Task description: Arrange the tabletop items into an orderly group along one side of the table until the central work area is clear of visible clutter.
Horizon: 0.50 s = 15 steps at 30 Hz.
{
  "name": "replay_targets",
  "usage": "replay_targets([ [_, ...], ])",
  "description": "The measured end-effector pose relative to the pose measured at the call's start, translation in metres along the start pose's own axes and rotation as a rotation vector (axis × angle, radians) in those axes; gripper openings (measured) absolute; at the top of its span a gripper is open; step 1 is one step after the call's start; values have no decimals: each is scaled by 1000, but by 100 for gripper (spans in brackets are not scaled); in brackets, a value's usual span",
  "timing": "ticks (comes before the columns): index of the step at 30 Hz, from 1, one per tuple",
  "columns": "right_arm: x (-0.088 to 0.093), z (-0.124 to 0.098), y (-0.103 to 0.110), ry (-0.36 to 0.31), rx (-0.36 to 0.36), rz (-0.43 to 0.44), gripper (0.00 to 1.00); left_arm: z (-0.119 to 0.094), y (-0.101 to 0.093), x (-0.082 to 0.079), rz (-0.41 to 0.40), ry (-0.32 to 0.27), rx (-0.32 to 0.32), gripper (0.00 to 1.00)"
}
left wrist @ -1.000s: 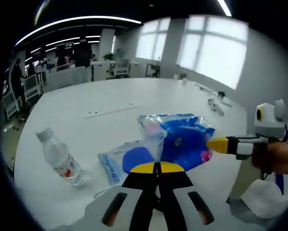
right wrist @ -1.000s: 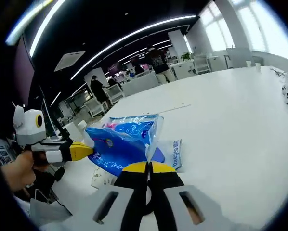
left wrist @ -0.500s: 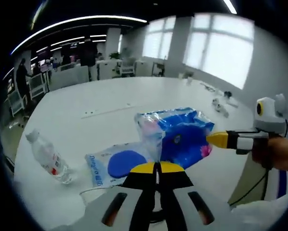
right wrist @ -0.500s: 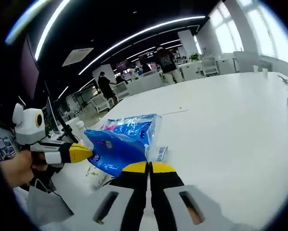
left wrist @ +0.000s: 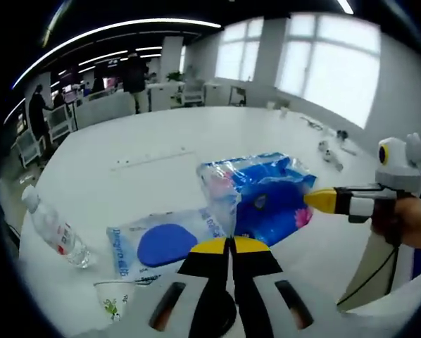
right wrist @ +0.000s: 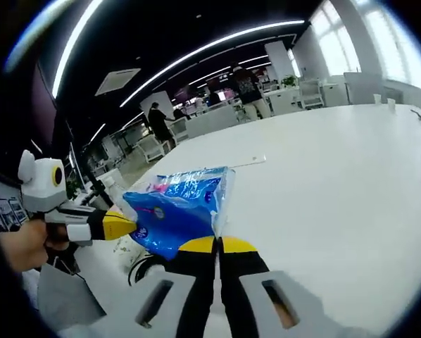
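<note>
The blue tissue pack (left wrist: pixel 270 197) hung above the white tabletop (left wrist: pixel 161 144), held at both ends: the left gripper (left wrist: pixel 228 243) was clamped on the clear film at one end, and the right gripper (left wrist: pixel 316 200) pinched the opposite end. Its long axis ran from one gripper to the other, roughly level. Below it lay a flat blue-and-white packet (left wrist: pixel 165 239). Near the tabletop's edge were a water bottle (left wrist: pixel 52 227), lying down, and a small cup (left wrist: pixel 115 304).
</note>
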State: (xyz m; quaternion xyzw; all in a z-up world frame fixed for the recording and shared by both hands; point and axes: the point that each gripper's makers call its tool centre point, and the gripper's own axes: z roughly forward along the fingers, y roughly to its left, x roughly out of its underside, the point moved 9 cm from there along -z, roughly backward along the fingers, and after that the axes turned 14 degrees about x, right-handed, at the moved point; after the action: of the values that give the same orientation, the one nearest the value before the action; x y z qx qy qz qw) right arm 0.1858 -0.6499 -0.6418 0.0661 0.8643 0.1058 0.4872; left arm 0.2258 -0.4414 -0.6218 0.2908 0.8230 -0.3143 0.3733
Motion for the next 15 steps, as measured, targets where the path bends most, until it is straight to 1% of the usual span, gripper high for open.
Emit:
replay_targets([
  [8, -5, 13, -29, 29, -1, -15, 0, 33, -6, -1, -35, 15, -14, 0],
  [15, -9, 24, -51, 44, 11, -23, 0, 61, -6, -1, -61, 31, -4, 0],
])
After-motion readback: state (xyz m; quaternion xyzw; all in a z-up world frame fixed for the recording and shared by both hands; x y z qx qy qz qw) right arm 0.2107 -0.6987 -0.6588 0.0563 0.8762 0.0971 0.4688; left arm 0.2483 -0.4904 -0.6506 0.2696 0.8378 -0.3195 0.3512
